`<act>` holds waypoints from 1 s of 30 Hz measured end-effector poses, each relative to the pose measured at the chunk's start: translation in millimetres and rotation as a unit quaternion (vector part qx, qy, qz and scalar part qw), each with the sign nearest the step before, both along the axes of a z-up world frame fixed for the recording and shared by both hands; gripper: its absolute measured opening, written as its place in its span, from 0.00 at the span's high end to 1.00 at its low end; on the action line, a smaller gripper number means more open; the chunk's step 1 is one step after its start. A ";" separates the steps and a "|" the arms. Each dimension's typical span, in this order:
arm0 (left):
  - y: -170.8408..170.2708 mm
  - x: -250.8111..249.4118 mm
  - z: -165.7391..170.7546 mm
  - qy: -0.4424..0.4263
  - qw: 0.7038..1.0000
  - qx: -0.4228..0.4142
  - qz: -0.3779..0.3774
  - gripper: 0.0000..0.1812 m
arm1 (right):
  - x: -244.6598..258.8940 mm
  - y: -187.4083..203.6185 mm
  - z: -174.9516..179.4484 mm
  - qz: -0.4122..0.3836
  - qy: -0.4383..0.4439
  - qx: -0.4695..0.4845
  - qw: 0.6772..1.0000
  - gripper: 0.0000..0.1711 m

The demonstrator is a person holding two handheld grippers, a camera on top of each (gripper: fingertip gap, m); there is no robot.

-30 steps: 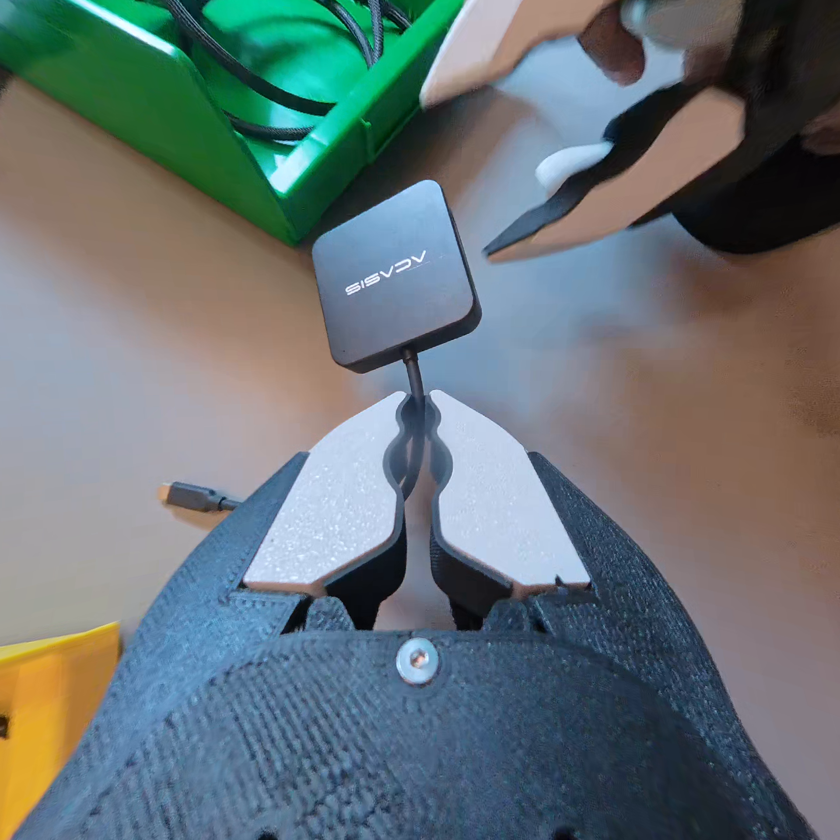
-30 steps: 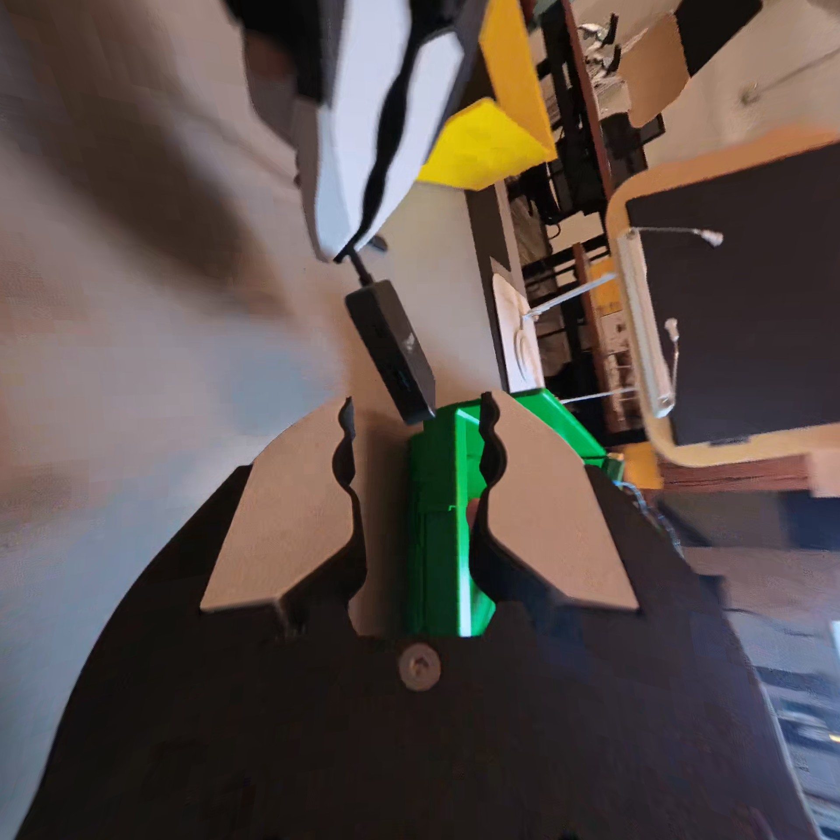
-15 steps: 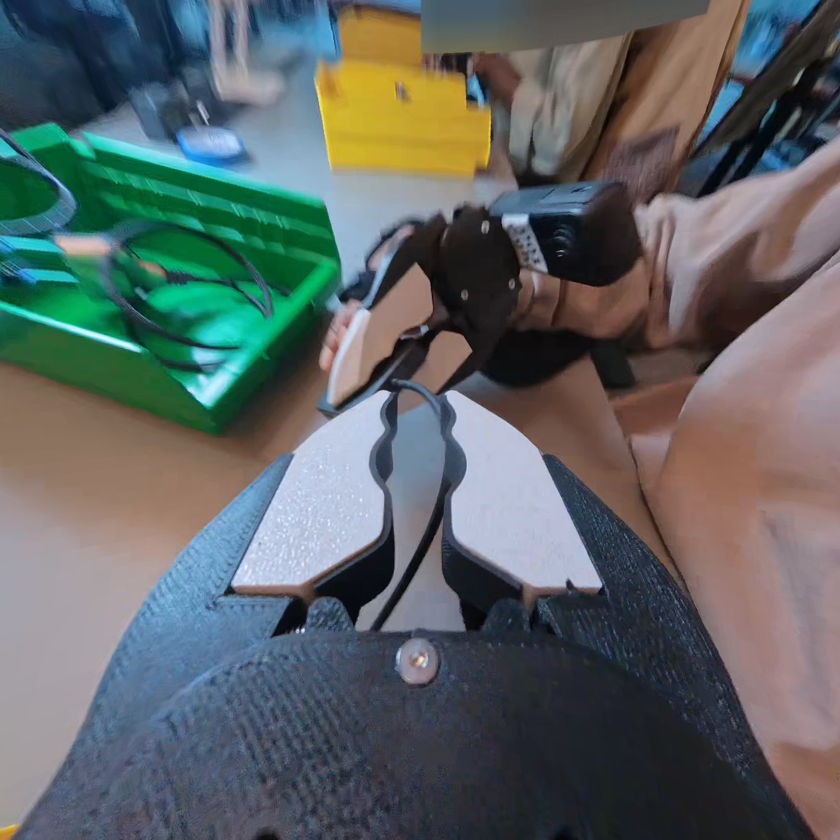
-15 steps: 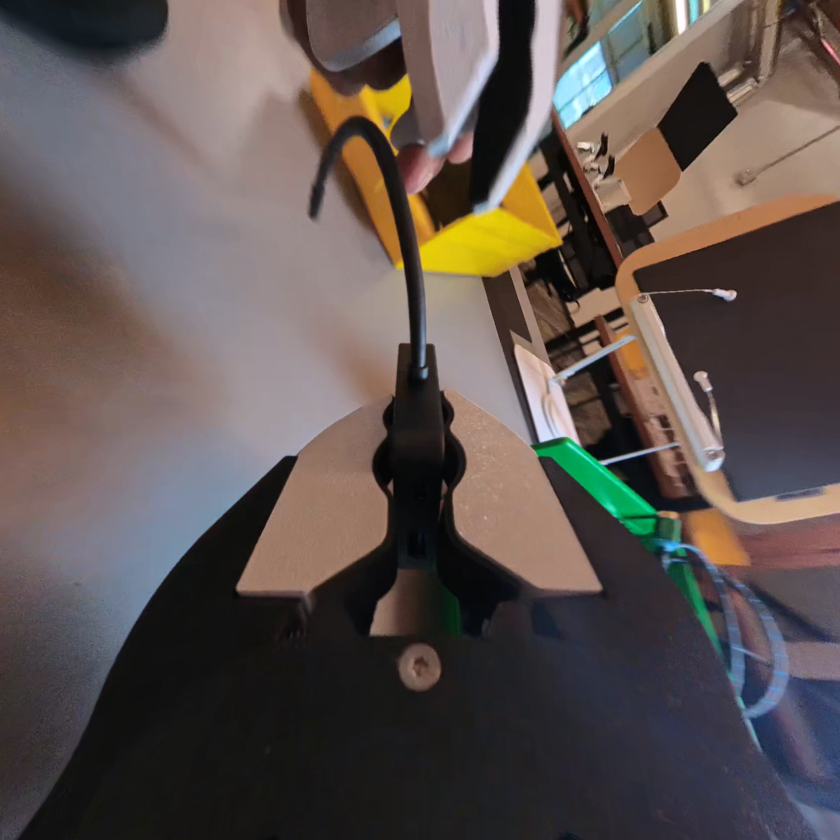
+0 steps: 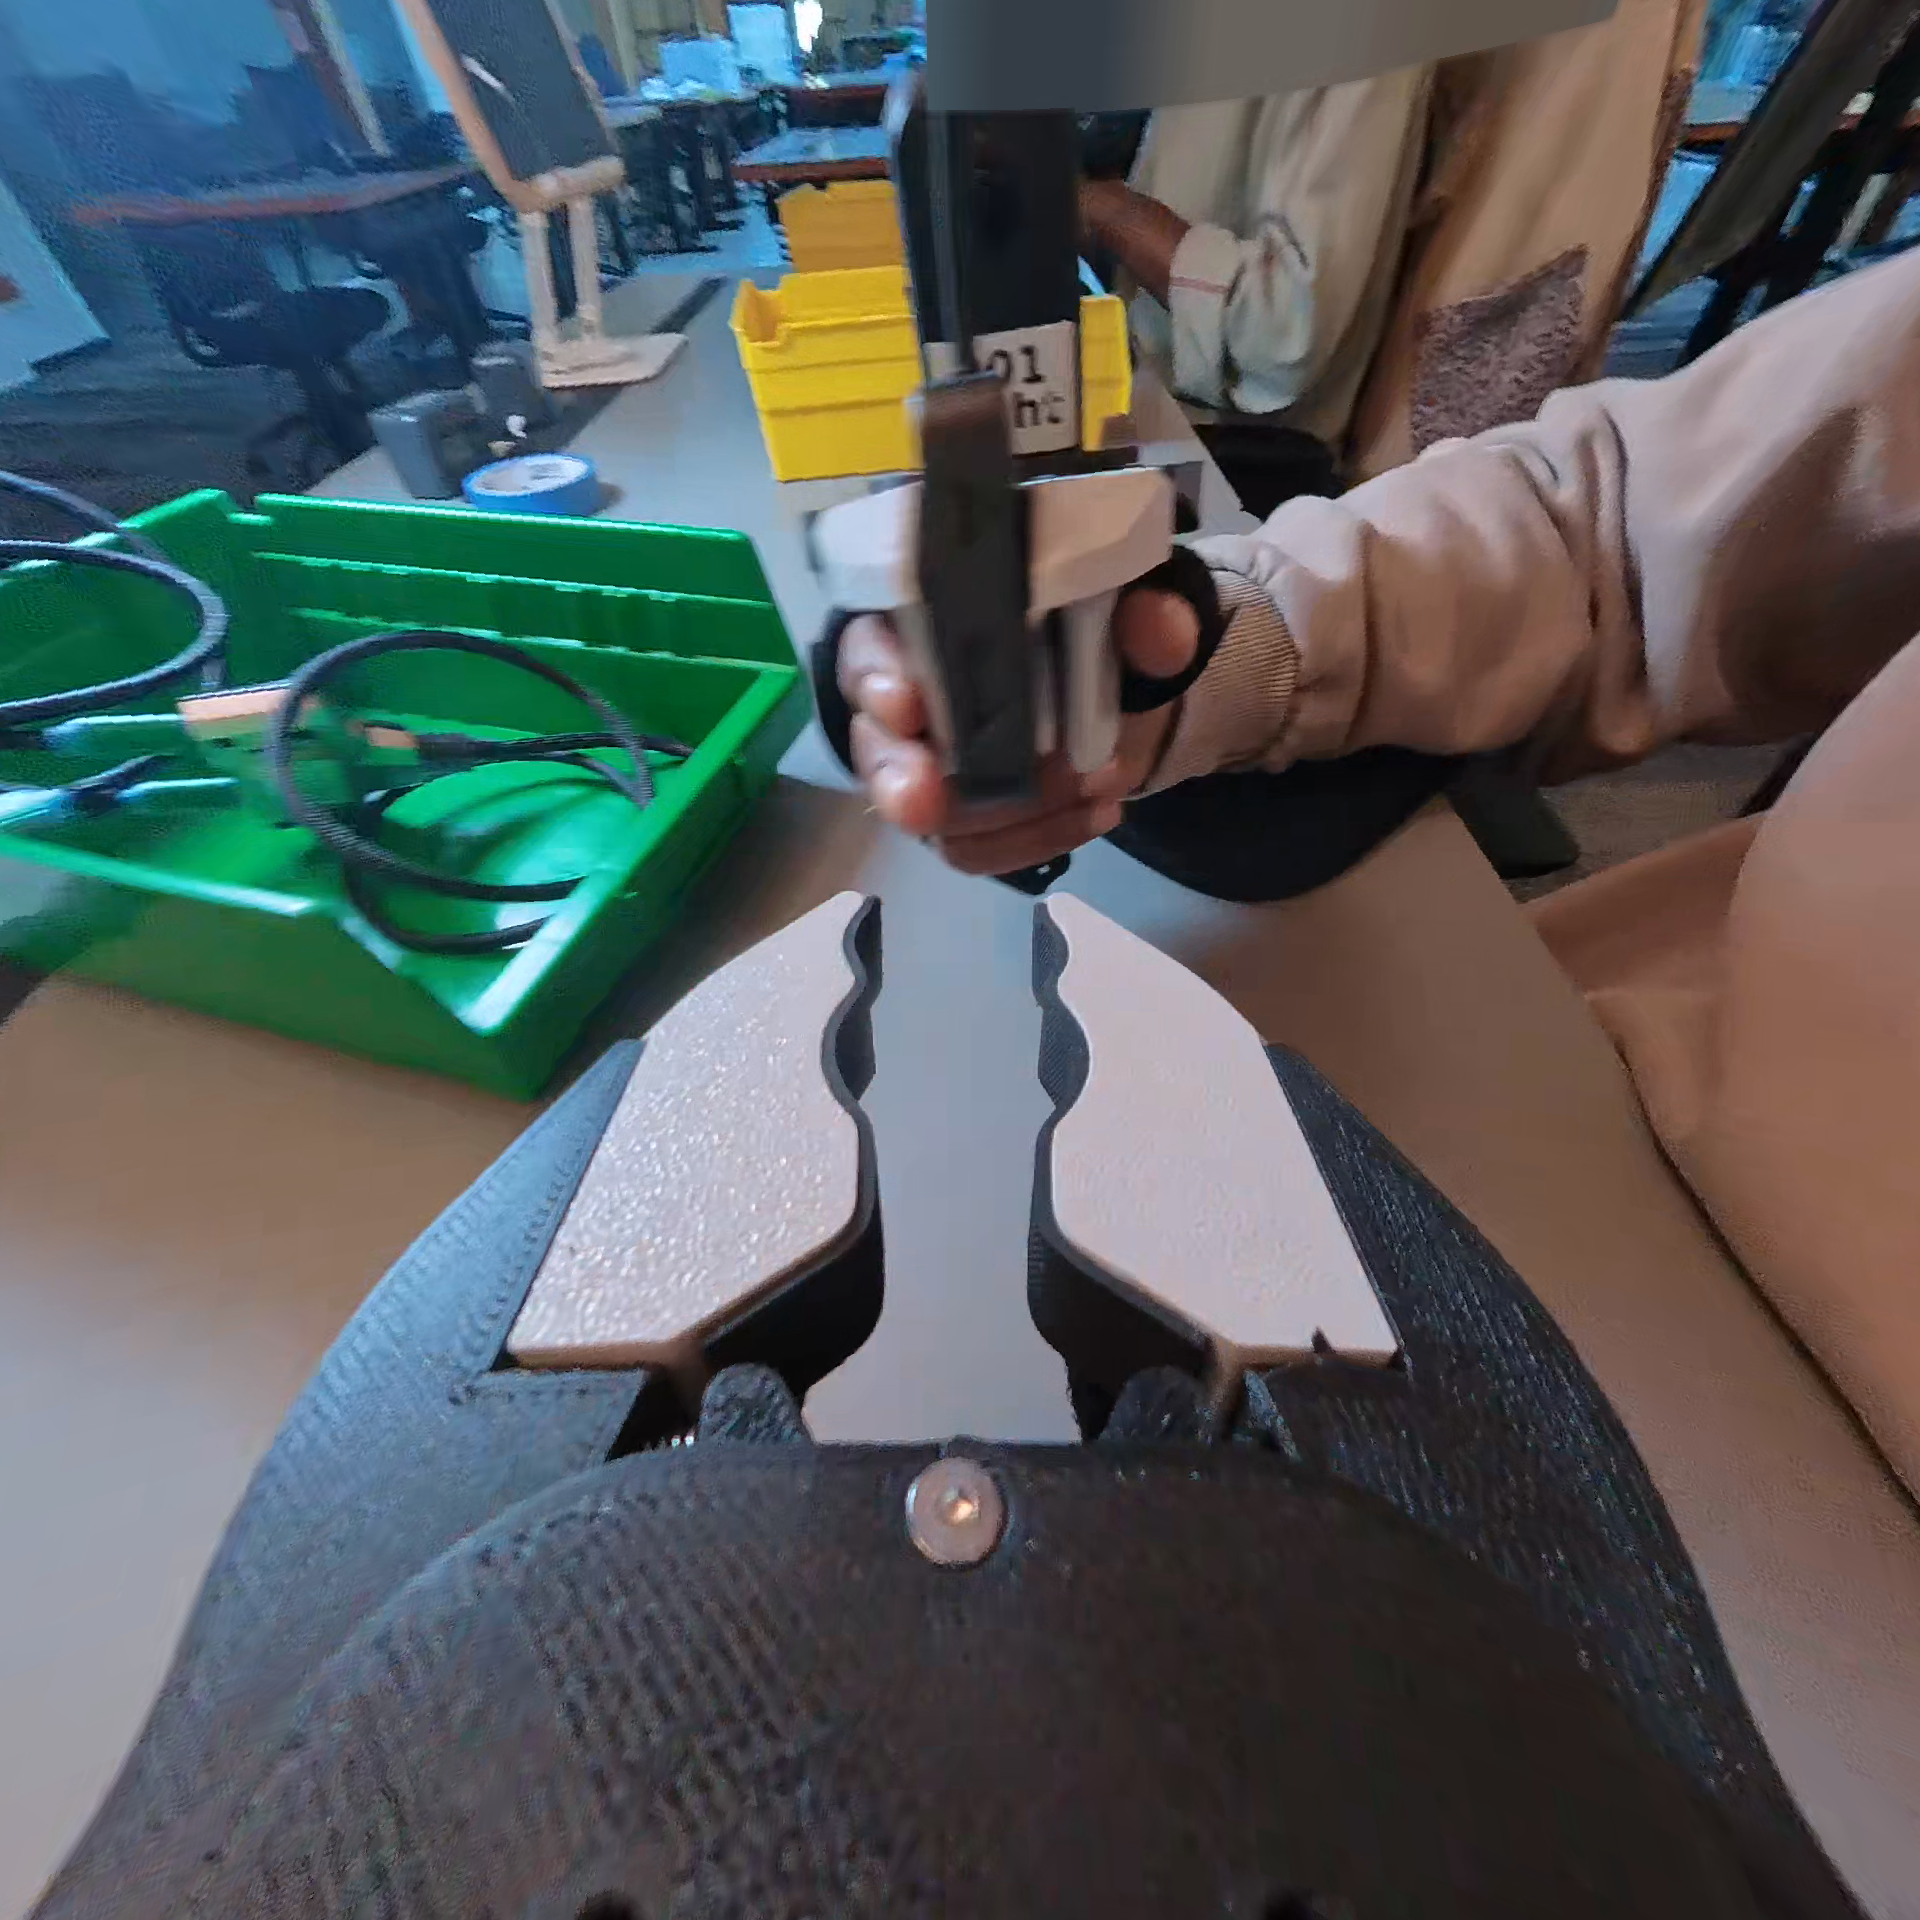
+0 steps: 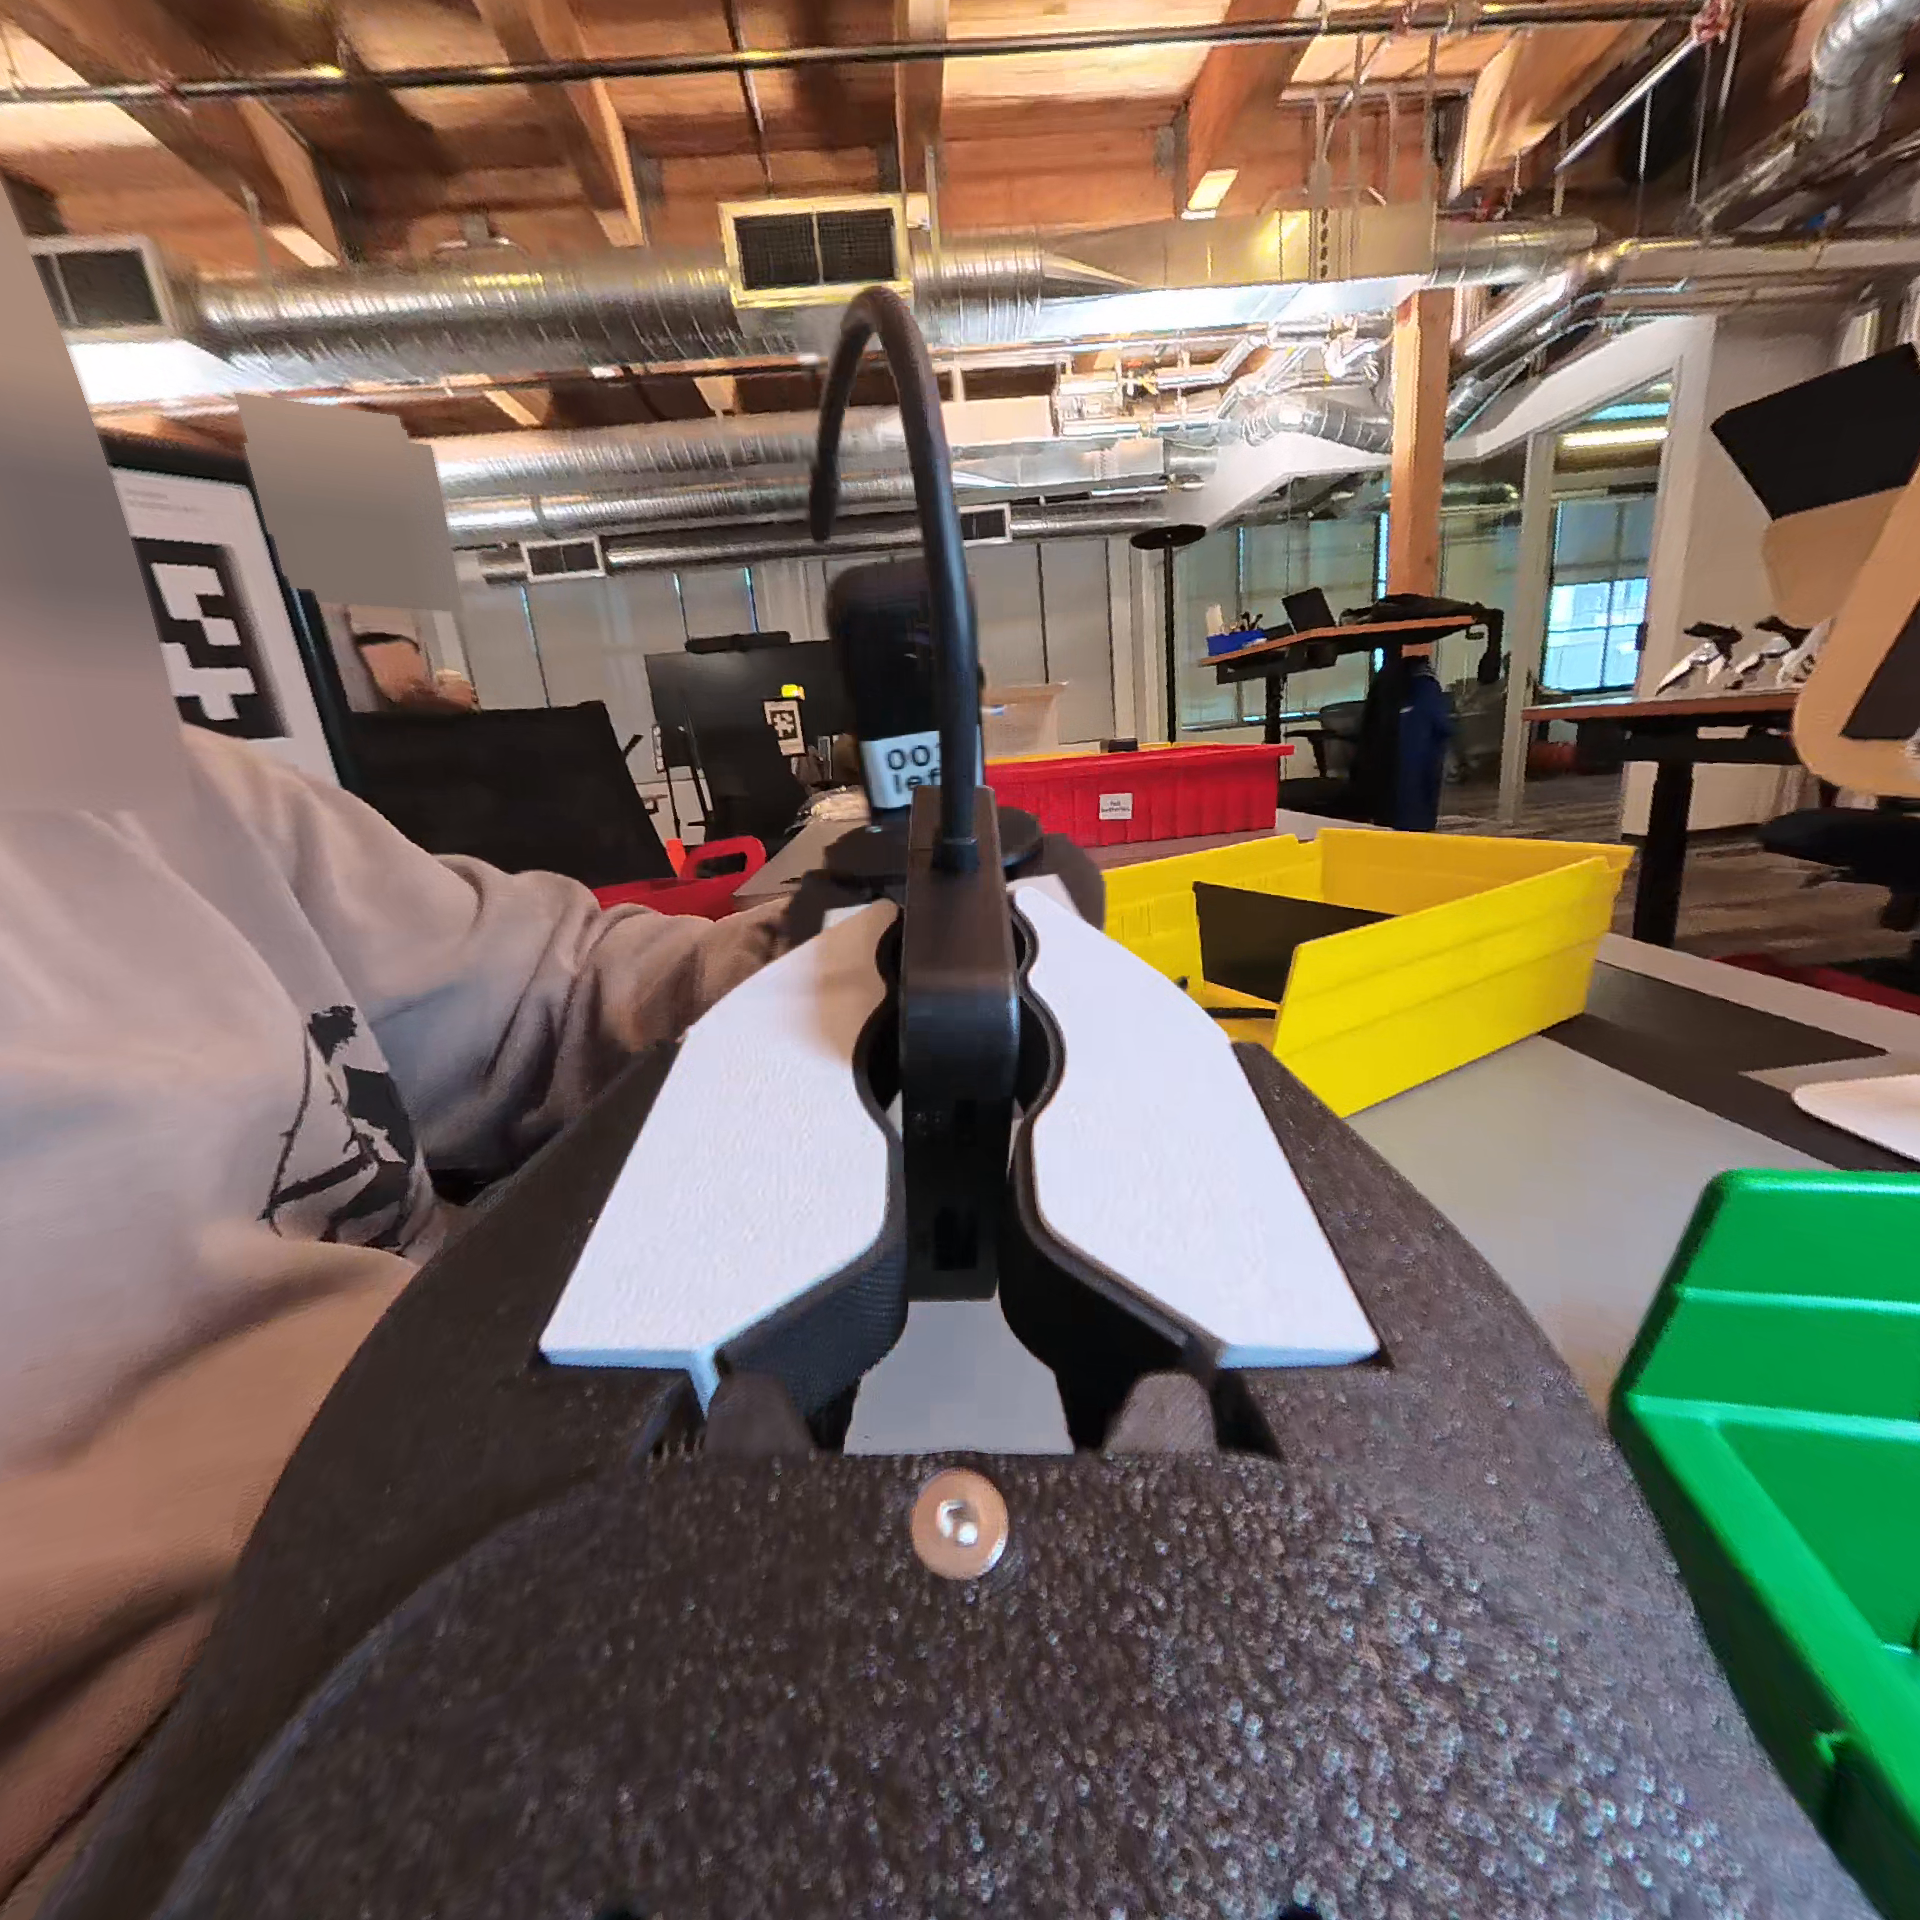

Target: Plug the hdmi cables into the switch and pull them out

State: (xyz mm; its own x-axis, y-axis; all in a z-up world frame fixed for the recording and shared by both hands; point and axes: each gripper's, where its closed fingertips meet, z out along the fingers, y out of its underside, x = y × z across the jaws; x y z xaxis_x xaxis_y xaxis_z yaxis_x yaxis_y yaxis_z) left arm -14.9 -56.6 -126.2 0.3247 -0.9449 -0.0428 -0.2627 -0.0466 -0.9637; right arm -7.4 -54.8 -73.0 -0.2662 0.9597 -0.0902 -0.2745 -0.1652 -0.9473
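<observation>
An open workshop with timber beams and silver ducts overhead surrounds a pale worktop [image 5: 187, 1195] that carries a green bin [image 5: 582, 997] of coiled black cables [image 5: 436, 831] and, farther back, yellow bins [image 5: 831, 374]. The right gripper [image 6: 956, 914] has its jaws pressed together on the black switch [image 6: 956, 1049], pinching the flat body edge-on, so its long axis runs straight along the fingers; its short lead [image 6: 935, 520] rises from the far end and arches over, the tip hanging free in the air. In the left wrist view the same gripper stands upright just ahead, a gloved hand [image 5: 997, 727] wrapped round its handle. The left gripper [image 5: 956, 935] has its jaws spread with nothing between them, only bare worktop showing in the gap. The cables lie in the bin, off to the left of these free jaws and nearer to them than to the right gripper, so fetching a plug falls to the left side, in my judgement. The port end of the switch seems to sit back between the right fingers, so whether a plug could reach it as held I cannot tell.
</observation>
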 end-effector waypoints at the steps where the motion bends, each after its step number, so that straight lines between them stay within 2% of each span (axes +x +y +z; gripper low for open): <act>1: -1.4 9.1 -1.8 0.001 1.000 0.008 0.001 0.84 | -2.0 0.1 -2.1 -0.008 -0.003 0.003 1.000 0.91; 3: 2.2 17.5 4.1 -0.019 0.999 0.034 0.023 0.90 | -4.8 0.6 -3.7 -0.021 -0.006 0.009 1.000 0.91; 6: 4.7 16.2 7.1 -0.031 0.998 0.033 0.032 0.91 | -5.9 2.1 -3.0 -0.029 -0.014 0.020 0.999 0.91; 11: 0.7 -1.7 -0.3 0.049 0.993 0.108 0.016 0.92 | -10.9 -6.3 -20.1 -0.047 -0.093 0.132 0.986 0.89; 15: 9.2 -21.1 -17.1 0.125 0.978 0.162 0.027 0.92 | -13.8 -0.7 -44.0 -0.102 -0.162 0.256 0.948 0.90; 22: 14.4 -24.3 -37.8 0.196 0.959 0.205 0.030 0.92 | -20.5 4.4 -75.2 -0.164 -0.225 0.418 0.865 0.92; 30: 13.9 -27.7 -27.5 0.149 0.966 0.207 0.029 0.93 | -18.2 6.8 -64.5 -0.221 -0.221 0.500 0.808 0.92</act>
